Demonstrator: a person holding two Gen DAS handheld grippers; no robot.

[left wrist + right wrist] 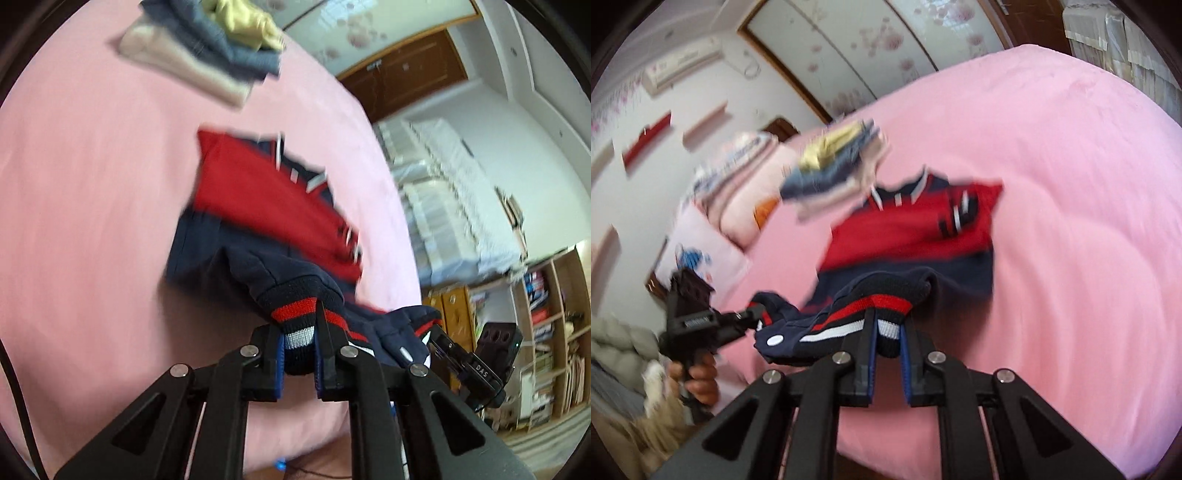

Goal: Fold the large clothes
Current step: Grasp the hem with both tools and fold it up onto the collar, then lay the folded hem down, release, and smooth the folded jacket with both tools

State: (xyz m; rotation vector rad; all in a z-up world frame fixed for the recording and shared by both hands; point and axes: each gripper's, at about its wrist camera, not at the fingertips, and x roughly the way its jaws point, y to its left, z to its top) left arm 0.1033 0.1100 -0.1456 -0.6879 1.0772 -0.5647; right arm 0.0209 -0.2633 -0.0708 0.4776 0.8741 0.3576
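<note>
A red and navy jacket lies on the pink bed; it also shows in the right wrist view. My left gripper is shut on the striped ribbed hem at one corner and lifts it off the bed. My right gripper is shut on the hem at the other corner. Each gripper shows in the other's view: the right one at the right, the left one at the left, both holding the hem stretched between them.
A pile of folded clothes sits at the far side of the bed, also in the right wrist view. Pillows lie at the head. A bookshelf and white curtains stand beyond the bed's edge.
</note>
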